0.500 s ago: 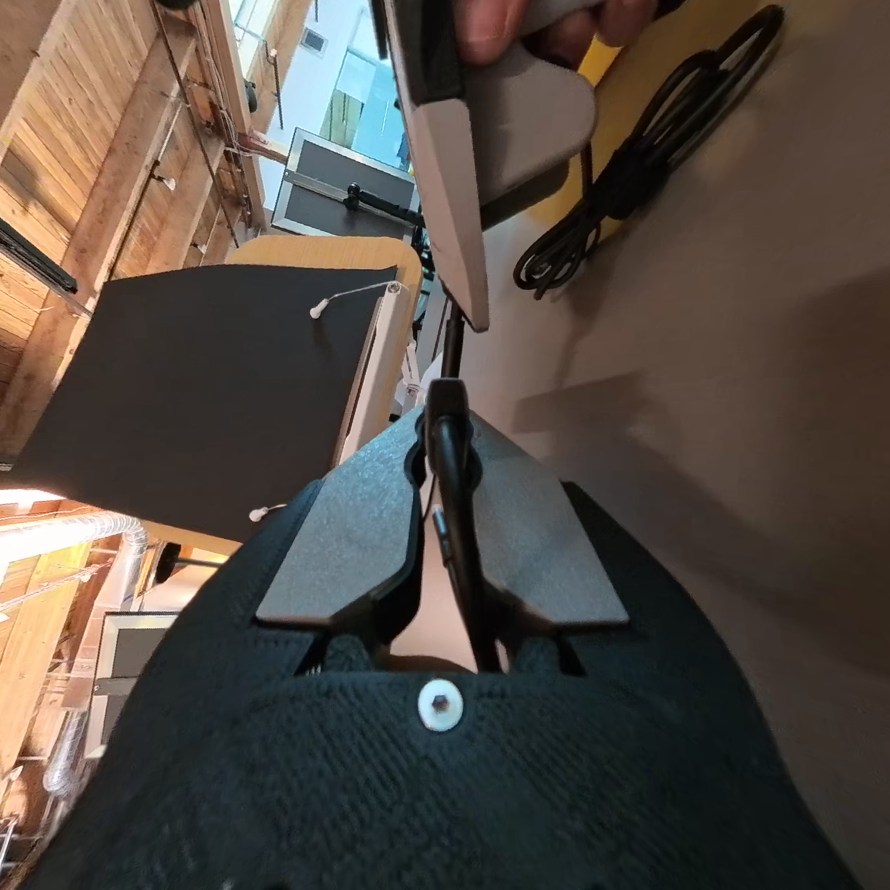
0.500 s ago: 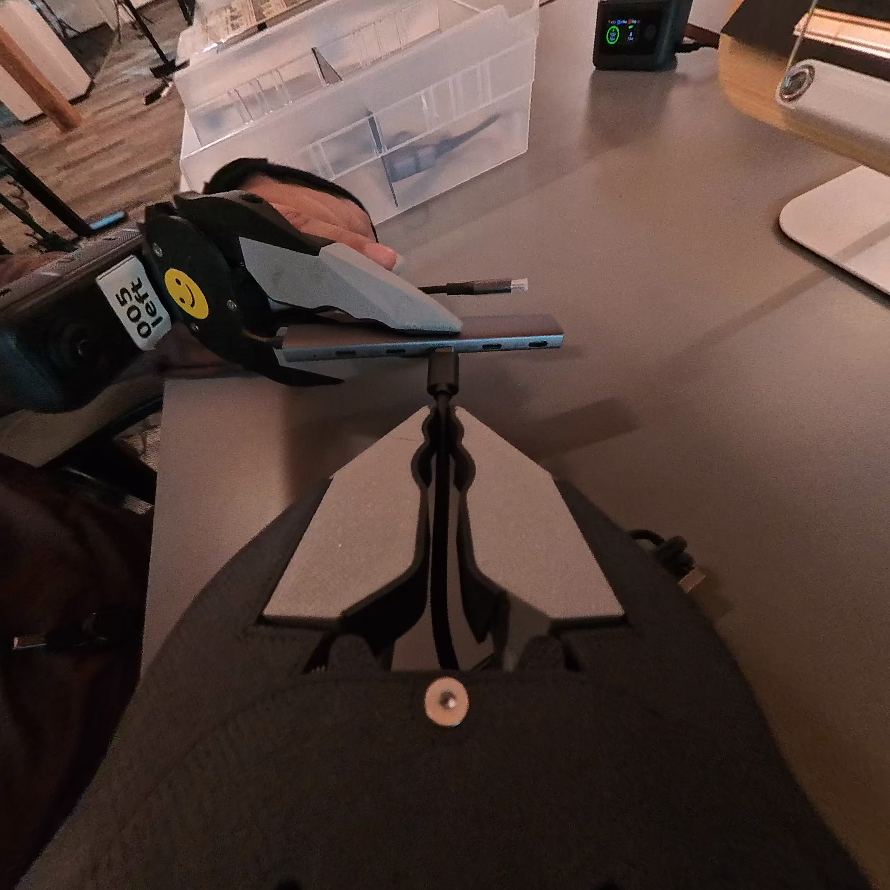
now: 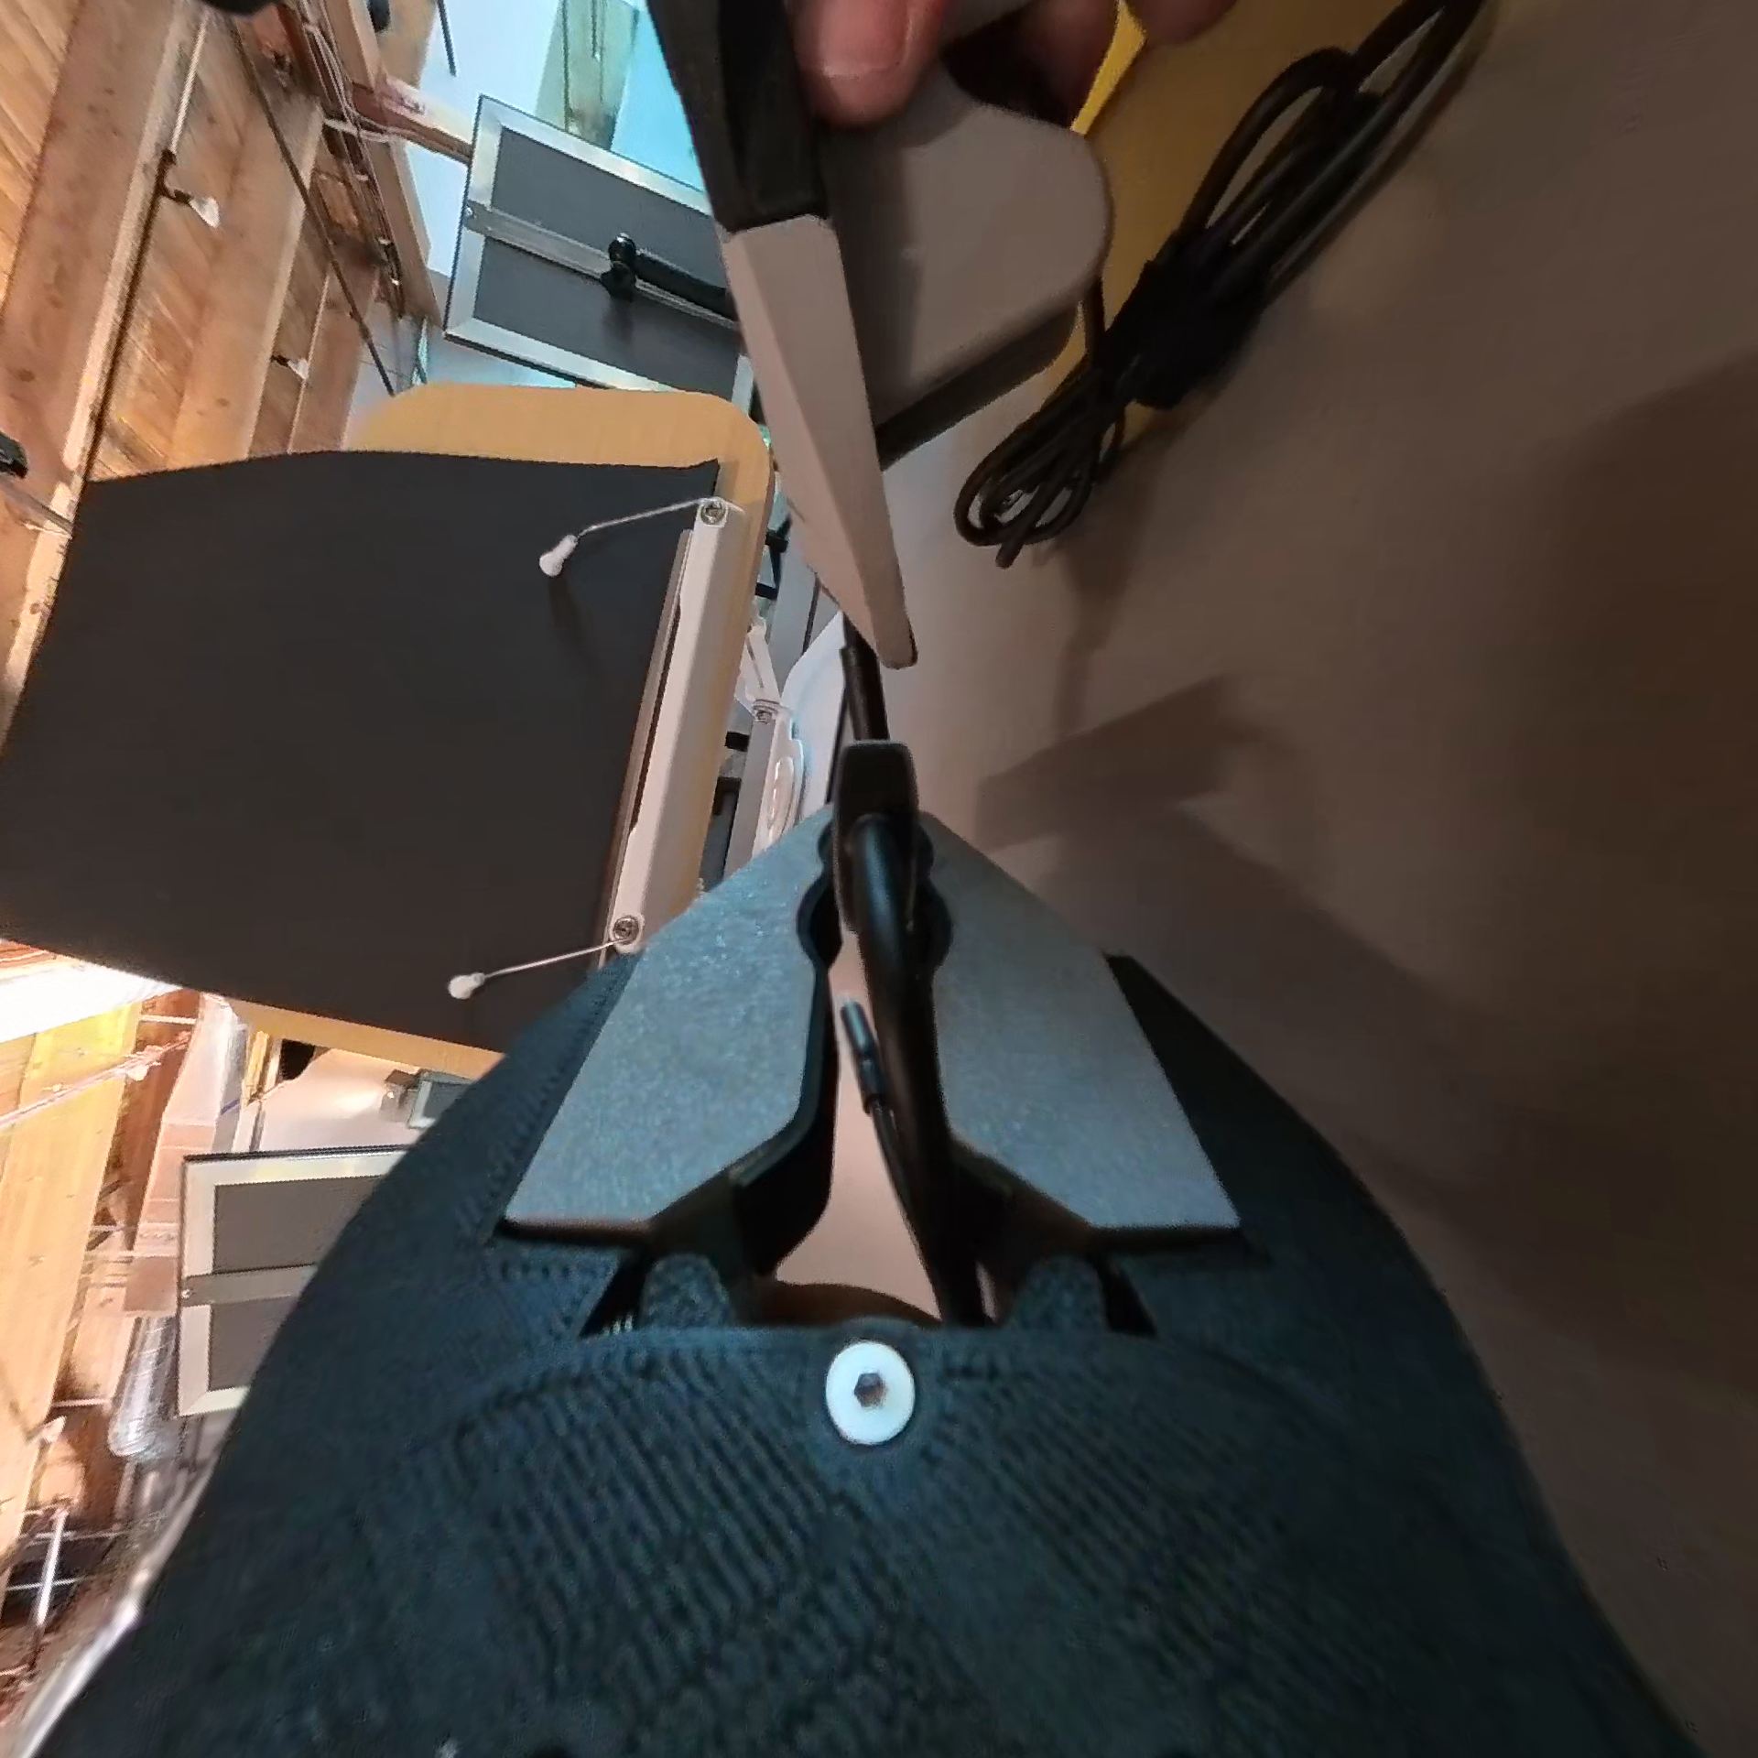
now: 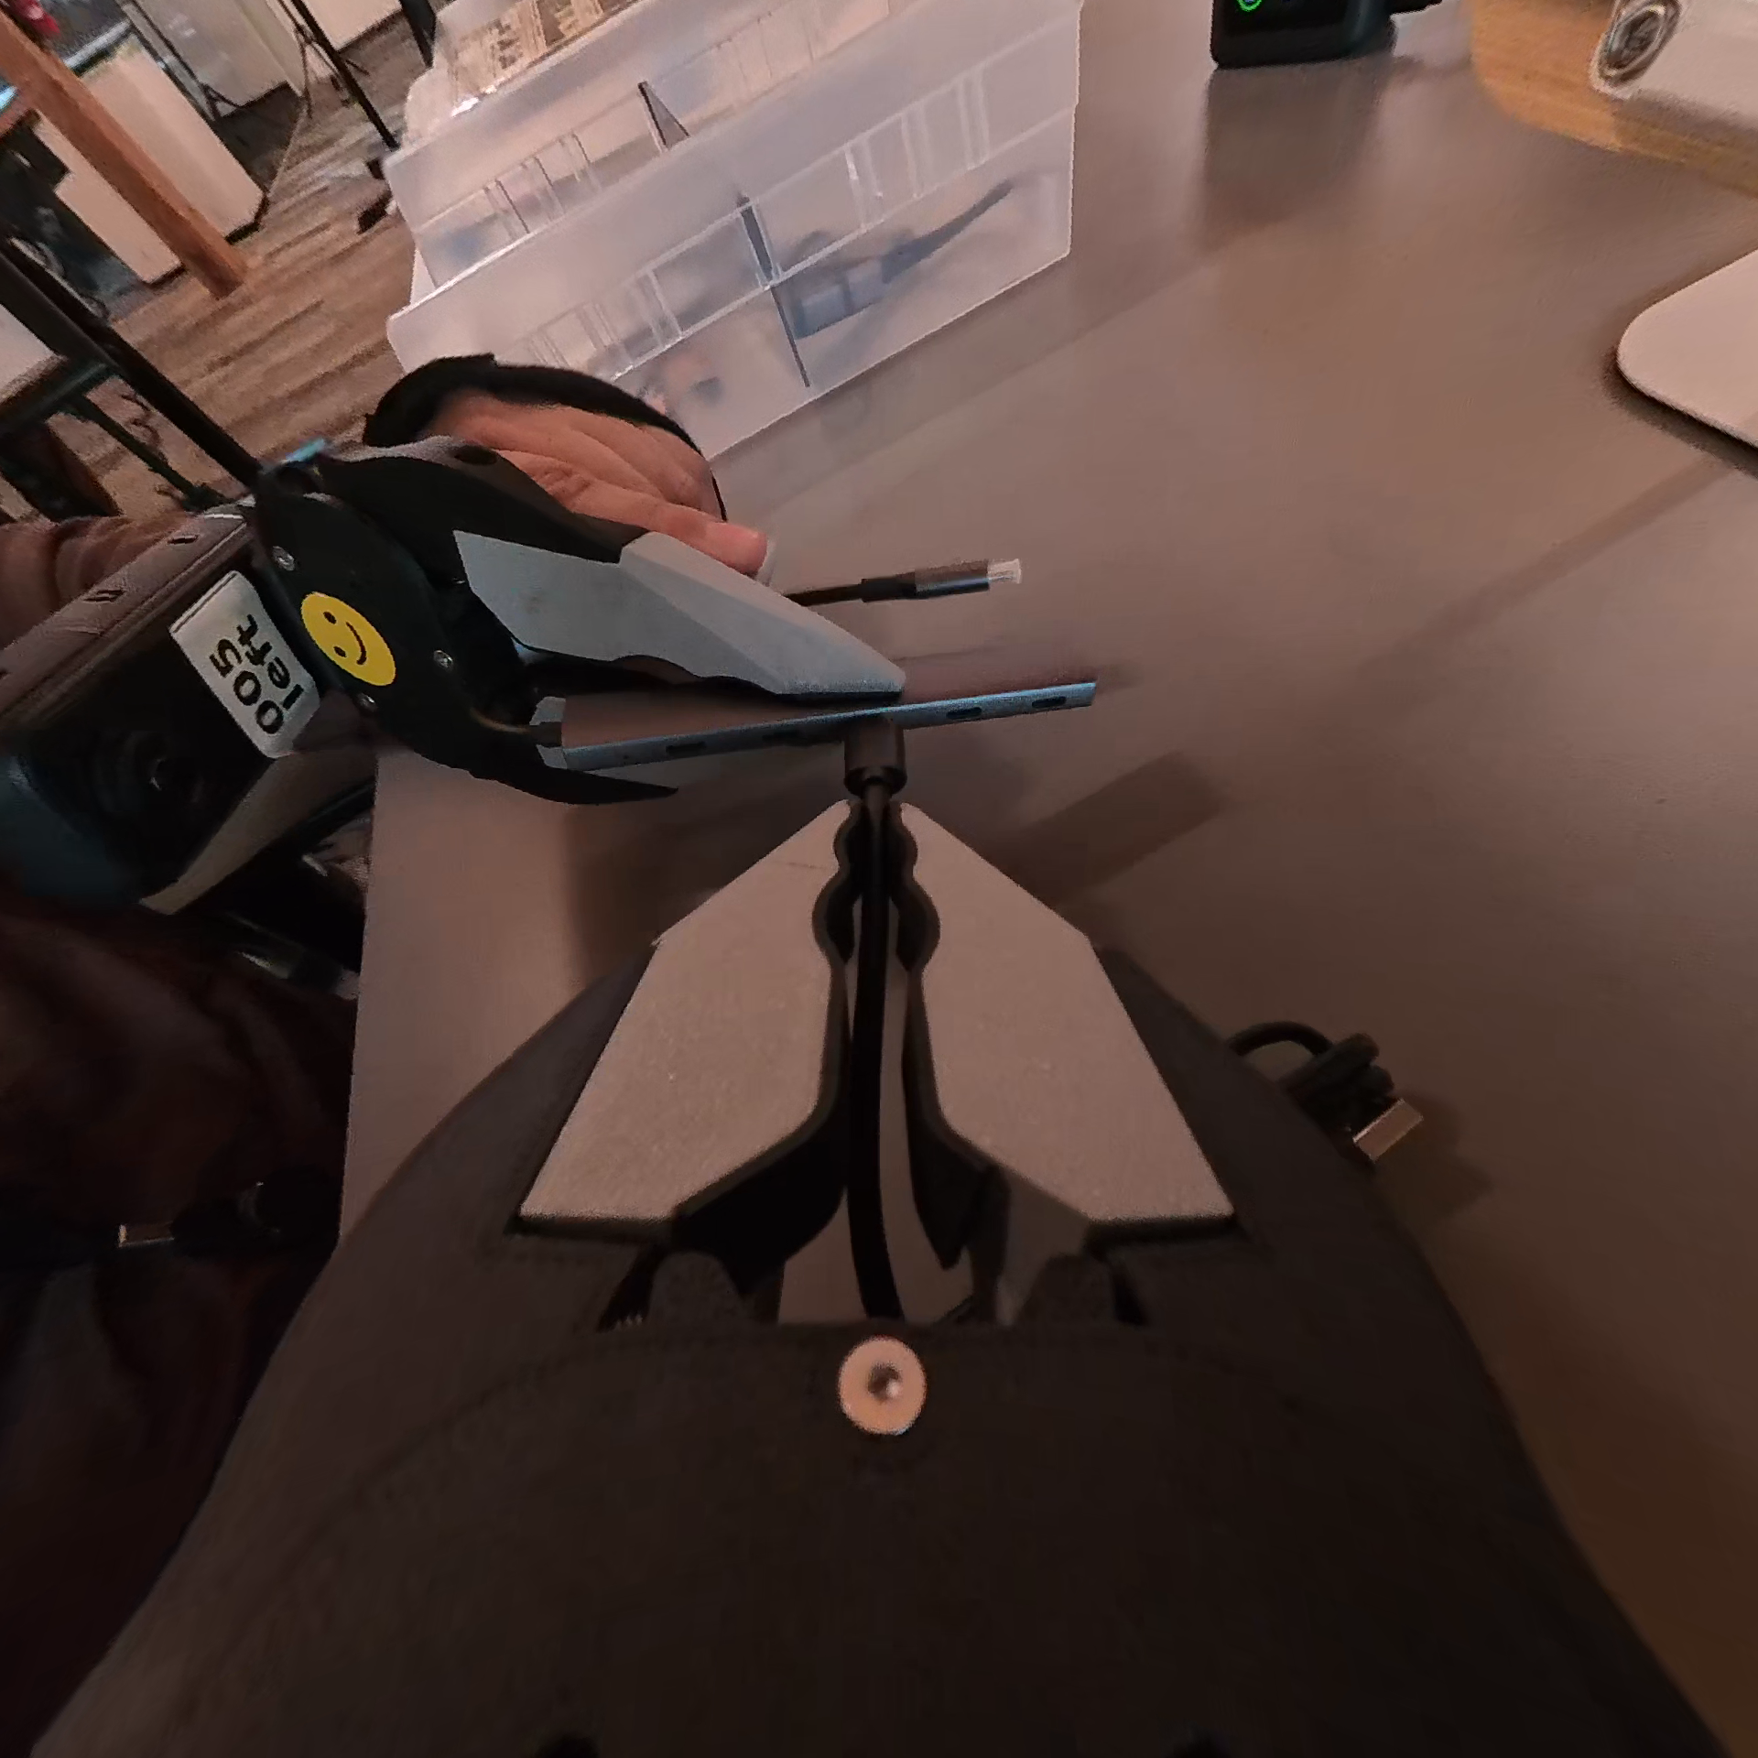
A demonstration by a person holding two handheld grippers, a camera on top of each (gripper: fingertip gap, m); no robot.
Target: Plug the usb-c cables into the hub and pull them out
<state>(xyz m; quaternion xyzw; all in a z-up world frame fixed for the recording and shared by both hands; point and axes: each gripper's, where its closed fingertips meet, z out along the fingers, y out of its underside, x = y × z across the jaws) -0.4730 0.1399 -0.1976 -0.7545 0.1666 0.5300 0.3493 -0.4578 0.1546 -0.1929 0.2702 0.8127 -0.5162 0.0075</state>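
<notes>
Hub (image 4: 989,709): clamped by left gripper (image 4: 761,666). Cable (image 4: 870,951): pinched in right gripper (image 4: 870,828), plug now seated; 1 insertion apparently done.

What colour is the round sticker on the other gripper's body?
Yellow, with a black smiley face: the round sticker sits on the left gripper, clearest in the right wrist view.

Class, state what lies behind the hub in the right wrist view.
A loose cable plug and a clear divided box. The left tongs and hand hide the rest.
</notes>
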